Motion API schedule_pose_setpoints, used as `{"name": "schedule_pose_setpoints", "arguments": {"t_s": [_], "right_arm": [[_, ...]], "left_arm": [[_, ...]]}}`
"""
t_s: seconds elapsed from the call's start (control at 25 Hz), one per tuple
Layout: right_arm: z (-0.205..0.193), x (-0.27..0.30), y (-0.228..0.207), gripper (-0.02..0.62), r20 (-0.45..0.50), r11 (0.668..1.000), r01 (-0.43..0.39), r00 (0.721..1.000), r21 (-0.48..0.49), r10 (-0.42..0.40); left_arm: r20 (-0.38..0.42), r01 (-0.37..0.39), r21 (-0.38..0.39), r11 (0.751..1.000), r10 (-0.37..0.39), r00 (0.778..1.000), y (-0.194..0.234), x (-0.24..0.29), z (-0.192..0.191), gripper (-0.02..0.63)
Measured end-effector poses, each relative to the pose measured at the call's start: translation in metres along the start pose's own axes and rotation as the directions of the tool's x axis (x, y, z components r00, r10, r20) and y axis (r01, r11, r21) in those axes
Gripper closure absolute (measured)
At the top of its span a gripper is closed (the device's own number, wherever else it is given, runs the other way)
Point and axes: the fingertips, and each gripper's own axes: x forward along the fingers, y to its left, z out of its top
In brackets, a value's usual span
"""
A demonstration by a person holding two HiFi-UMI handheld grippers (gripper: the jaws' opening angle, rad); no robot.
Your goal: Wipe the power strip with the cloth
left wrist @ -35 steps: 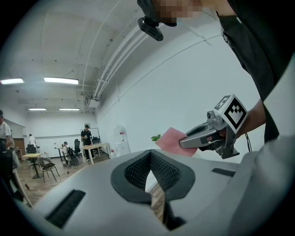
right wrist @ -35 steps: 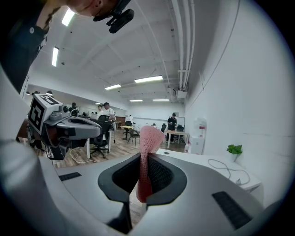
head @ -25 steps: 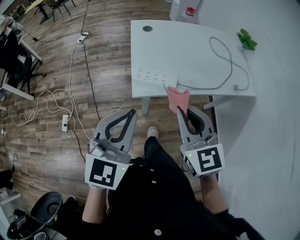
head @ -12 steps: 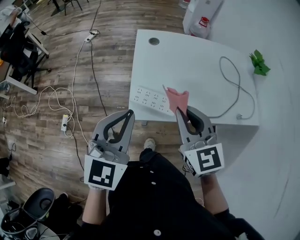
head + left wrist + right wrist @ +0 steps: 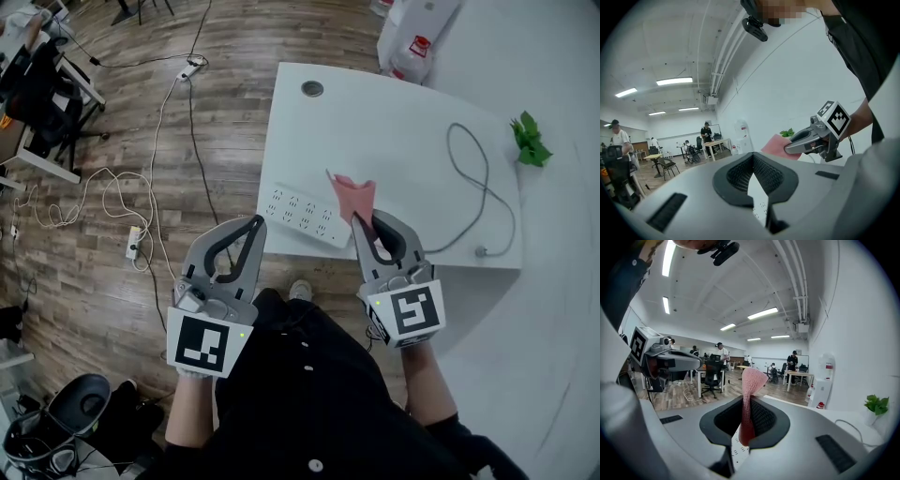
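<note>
Firstly, lower left of centre: left gripper (image 5: 256, 223), jaws pressed together, nothing between. Centre: white power strip (image 5: 300, 214), lying at the near edge of the white table (image 5: 394, 122). Right of it: right gripper (image 5: 362, 221), jaws pinching the pink cloth (image 5: 353, 194), which overlaps the strip's right end in frame.

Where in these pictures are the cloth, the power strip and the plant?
cloth (image 5: 353, 195), head view, middle of its pink fold
power strip (image 5: 298, 210), head view, its socket face
plant (image 5: 531, 141), head view, its green leaves
</note>
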Motion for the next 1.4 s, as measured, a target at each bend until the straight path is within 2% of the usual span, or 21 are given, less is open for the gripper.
{"name": "schedule_pose_setpoints", "arguments": {"t_s": [0.52,0.88,1.08,1.4], "right_arm": [[-0.012,0.057,-0.003,0.538,-0.06,1.0,-0.03,0.998,-0.001,0.03],[-0.032,0.115,0.012,0.538,-0.132,0.991,-0.113,0.986,-0.066,0.104],[-0.042,0.146,0.034,0.538,-0.184,0.97,-0.202,0.967,-0.135,0.176],[-0.067,0.184,0.062,0.538,-0.293,0.909,-0.325,0.924,-0.26,0.247]], "left_arm": [[-0.03,-0.021,-0.019,1.0,0.021,0.999,0.038,0.015,-0.014,0.595],[-0.021,-0.061,-0.033,0.998,0.06,0.998,0.066,0.009,-0.029,0.595],[-0.023,-0.084,-0.038,0.996,0.083,0.996,0.079,0.001,-0.035,0.595],[-0.043,-0.106,-0.056,0.993,0.104,0.994,0.096,-0.008,-0.048,0.595]]}}
